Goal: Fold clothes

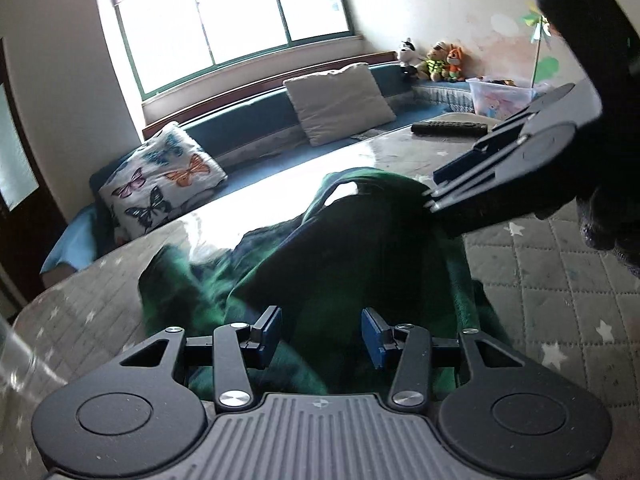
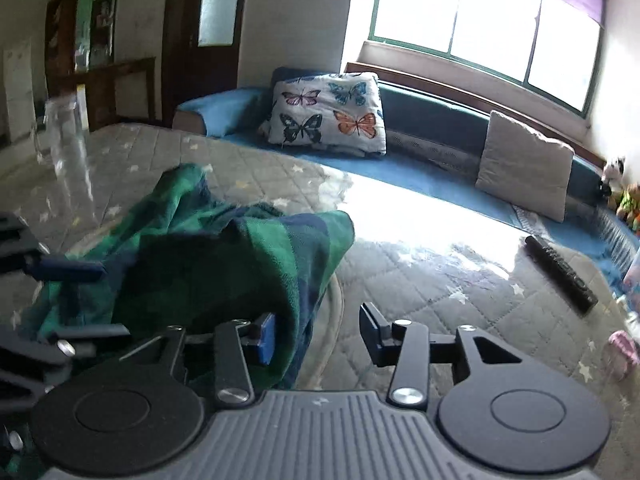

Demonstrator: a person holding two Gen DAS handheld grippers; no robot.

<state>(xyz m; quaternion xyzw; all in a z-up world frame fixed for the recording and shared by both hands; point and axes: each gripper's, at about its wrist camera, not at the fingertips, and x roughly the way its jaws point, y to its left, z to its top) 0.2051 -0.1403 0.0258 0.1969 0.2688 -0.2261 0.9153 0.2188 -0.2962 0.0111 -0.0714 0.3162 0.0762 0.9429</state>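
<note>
On the quilted, star-printed bench [image 1: 560,280], the left wrist view shows a green and navy plaid garment [image 1: 320,248] heaped in a rumpled mound near the middle, its far fold rising toward the window-side edge. The left tool [image 1: 320,336] hangs just above the near part of the cloth with its blue-padded fingers [image 1: 372,340] partly apart; fabric lies beneath the gap, but neither pad presses on it. The right tool [image 1: 434,190] enters from the right, its tips at the far right of the mound, and whether they touch the cloth I cannot tell. A black remote control [image 1: 450,128] lies near the far right corner, well apart from the garment, and a butterfly-print pillow [image 1: 160,184] rests on the blue window seat beyond the far edge. In the right wrist view, the right tool [image 2: 318,338] stands partly open: its left pad [image 2: 266,338] is against a hanging fold of the plaid garment [image 2: 200,256], while the right finger is clear over bare quilting, so nothing is gripped. The left tool [image 2: 72,270] shows at the left edge, beside the cloth.
</note>
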